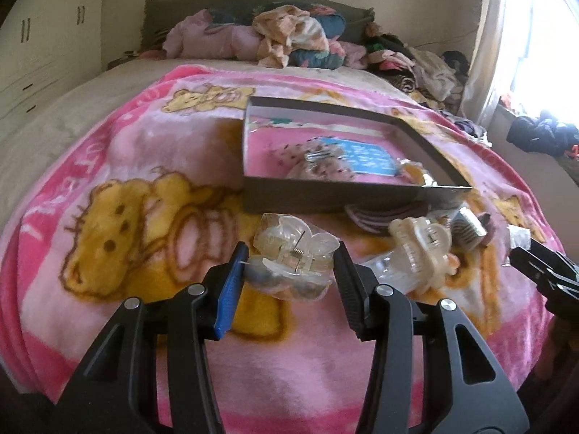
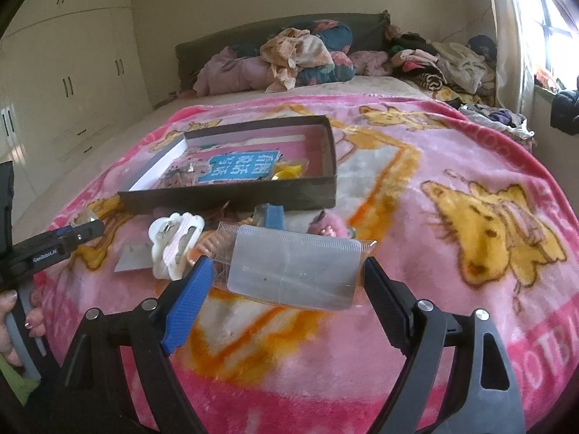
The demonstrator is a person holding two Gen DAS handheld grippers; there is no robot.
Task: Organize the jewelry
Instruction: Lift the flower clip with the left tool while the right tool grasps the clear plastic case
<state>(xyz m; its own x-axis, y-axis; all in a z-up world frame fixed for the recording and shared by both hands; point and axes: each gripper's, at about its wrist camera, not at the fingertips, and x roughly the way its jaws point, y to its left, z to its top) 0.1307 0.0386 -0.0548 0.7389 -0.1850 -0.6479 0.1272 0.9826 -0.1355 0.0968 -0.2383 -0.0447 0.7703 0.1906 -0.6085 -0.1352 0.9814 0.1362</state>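
Note:
A dark shallow box [image 1: 325, 199] [image 2: 231, 195] lies on the pink blanket, holding a blue card and a few small items. In the left wrist view, my left gripper [image 1: 289, 256] is shut on a clear hair claw clip [image 1: 293, 256], held between the blue and the black finger. A cream claw clip [image 1: 419, 249] and a purple hair tie [image 1: 380, 217] lie beside it, in front of the box. In the right wrist view, my right gripper [image 2: 286, 271] is shut on a clear plastic packet [image 2: 293, 271]. A white claw clip [image 2: 173, 246] lies to its left.
The pink cartoon blanket [image 2: 452, 188] covers the bed. Piled clothes and pillows [image 2: 307, 54] lie at the headboard. Cupboards [image 2: 72, 72] stand on the left, a bright window [image 2: 542, 18] on the right. The left gripper shows in the right wrist view [image 2: 65, 238].

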